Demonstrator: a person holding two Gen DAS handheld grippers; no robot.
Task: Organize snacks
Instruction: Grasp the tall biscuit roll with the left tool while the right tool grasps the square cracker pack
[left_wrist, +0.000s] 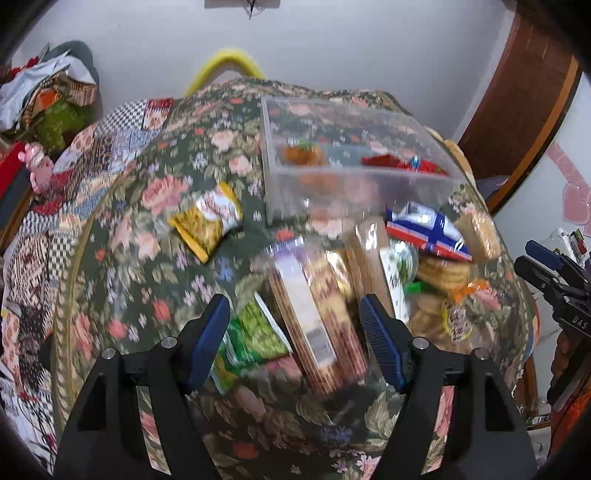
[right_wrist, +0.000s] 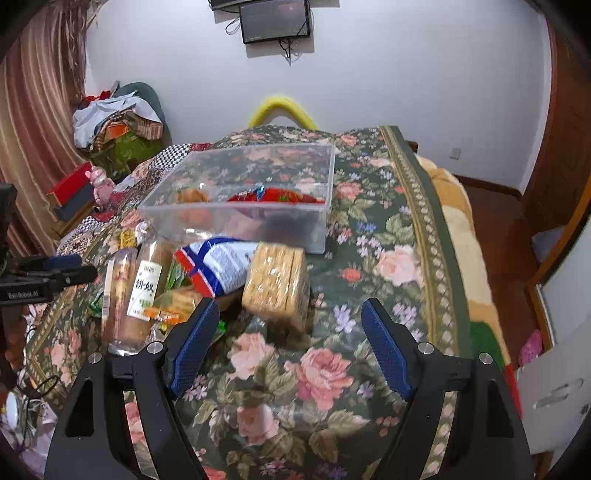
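Observation:
A clear plastic bin (left_wrist: 354, 184) (right_wrist: 236, 218) sits on a floral cloth and holds an orange snack (left_wrist: 301, 154) and a red packet (left_wrist: 399, 164). A pile of snacks lies in front of it. My left gripper (left_wrist: 295, 325) is open above a long cookie tube (left_wrist: 317, 321), with a green packet (left_wrist: 255, 332) beside it. My right gripper (right_wrist: 290, 332) is open just before a clear cracker pack (right_wrist: 277, 282). A blue, white and red bag (right_wrist: 221, 264) (left_wrist: 428, 230) lies next to that pack. A yellow packet (left_wrist: 207, 221) lies apart to the left.
The floral cloth (right_wrist: 369, 280) covers a raised surface that drops off at the right edge. Clothes and boxes (right_wrist: 110, 125) are heaped at the back left. A yellow curved handle (right_wrist: 280, 107) rises behind the bin. A wooden door frame (left_wrist: 517, 110) stands at the right.

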